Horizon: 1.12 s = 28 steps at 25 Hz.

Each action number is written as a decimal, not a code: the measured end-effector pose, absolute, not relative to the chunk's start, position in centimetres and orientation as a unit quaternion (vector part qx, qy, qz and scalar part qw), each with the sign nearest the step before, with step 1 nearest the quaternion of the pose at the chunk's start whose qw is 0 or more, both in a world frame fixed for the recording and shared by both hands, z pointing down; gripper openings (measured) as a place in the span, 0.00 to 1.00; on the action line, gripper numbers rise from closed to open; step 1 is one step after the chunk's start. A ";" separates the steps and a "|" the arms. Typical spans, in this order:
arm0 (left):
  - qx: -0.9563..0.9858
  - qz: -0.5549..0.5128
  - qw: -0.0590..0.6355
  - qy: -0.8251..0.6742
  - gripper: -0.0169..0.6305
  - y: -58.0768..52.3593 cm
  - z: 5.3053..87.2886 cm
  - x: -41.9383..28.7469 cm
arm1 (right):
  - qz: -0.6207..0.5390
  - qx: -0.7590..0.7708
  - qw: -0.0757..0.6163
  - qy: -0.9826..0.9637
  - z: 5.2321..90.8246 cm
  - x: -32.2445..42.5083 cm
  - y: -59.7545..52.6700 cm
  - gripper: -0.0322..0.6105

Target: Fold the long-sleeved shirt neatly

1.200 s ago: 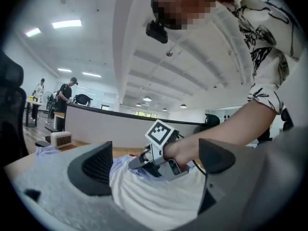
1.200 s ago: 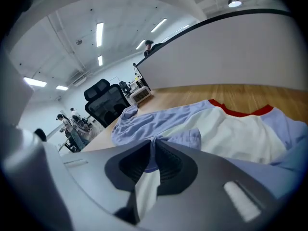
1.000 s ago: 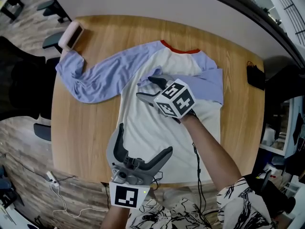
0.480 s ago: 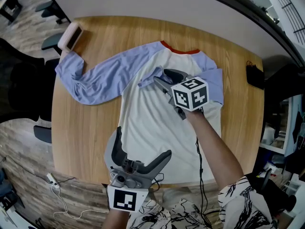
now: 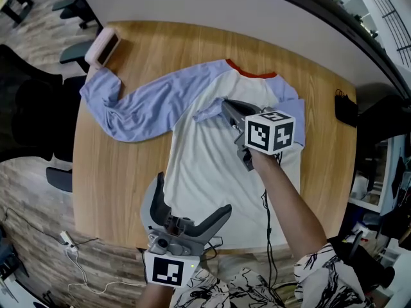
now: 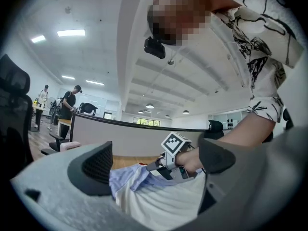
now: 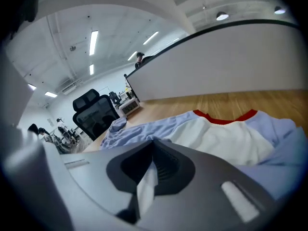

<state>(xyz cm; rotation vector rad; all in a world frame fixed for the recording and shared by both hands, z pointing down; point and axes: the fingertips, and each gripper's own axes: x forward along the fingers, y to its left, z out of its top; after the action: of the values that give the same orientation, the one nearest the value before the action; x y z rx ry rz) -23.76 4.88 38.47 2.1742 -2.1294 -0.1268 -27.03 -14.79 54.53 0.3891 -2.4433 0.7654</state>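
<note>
We see a round-cornered wooden table (image 5: pixel 122 172), and almost all of its middle is covered by the long-sleeved shirt (image 5: pixel 205 165). The shirt lies flat, with its white body along the table. Its red collar (image 5: pixel 253 74) is at the far side and its hem is at the near edge, close to the person.

One lavender-blue sleeve (image 5: pixel 148 104) is stretched out toward the far left corner of the table, where its cuff lies crumpled. The other sleeve (image 5: pixel 286 108) is folded inward over the chest, so its end lies on the white body.

The right gripper (image 5: pixel 228 106) points down at a slant onto this folded sleeve end. Its jaws have just been closing. They now stand together, with a pale strip of the shirt's cloth pinched between them.

The left gripper (image 5: pixel 194 191) is at the near edge of the table, by the hem, and it points level across the shirt. Its jaws stand wide apart and they press on nothing.

A flat pink object (image 5: pixel 103 47) with a dark face lies on the far left corner, just beside the crumpled cuff. What it is we cannot tell. A small black object (image 5: pixel 347 108) is by the right edge of the table, well apart from the shirt.
</note>
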 end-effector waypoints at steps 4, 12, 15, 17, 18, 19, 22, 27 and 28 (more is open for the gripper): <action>0.710 -0.043 0.045 -0.702 0.87 4.7 38.3 -24.6 | 0.299 0.150 0.253 -0.908 53.9 -26.3 -9.5 0.07; 0.693 -0.052 0.024 -0.719 0.87 5.0 36.7 -26.5 | 0.349 0.017 0.309 -0.885 57.9 -27.5 -0.2 0.26; 0.690 -0.046 0.023 -0.722 0.87 5.2 36.7 -27.0 | 0.304 -0.022 0.291 -0.907 55.2 -27.5 -0.9 0.29; 0.690 -0.048 0.024 -0.722 0.87 5.4 36.5 -27.4 | 0.252 -0.014 0.276 -0.927 53.4 -27.3 -3.2 0.28; 0.690 -0.049 0.023 -0.722 0.87 5.5 36.4 -27.4 | 0.222 -0.012 0.279 -0.934 53.0 -27.2 -4.5 0.28; 0.691 -0.049 0.022 -0.720 0.87 5.6 36.3 -27.4 | 0.192 -0.015 0.290 -0.937 53.1 -27.2 -5.6 0.29; 0.694 -0.045 0.019 -0.718 0.87 5.7 36.1 -27.3 | 0.130 -0.050 0.349 -0.927 55.7 -28.1 -7.0 0.32; 0.694 -0.039 0.021 -0.719 0.87 6.0 36.5 -27.4 | 0.126 -0.088 0.410 -0.899 59.2 -30.1 -7.1 0.07; 0.693 -0.036 0.022 -0.719 0.87 6.1 36.6 -27.7 | 0.131 -0.093 0.417 -0.895 59.4 -30.4 -7.1 0.07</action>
<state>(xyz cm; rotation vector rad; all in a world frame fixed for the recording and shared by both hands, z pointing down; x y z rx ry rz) -27.67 6.10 36.65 2.1474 -2.2286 -0.1100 -30.41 -7.07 59.38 -0.2344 -2.2463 0.3284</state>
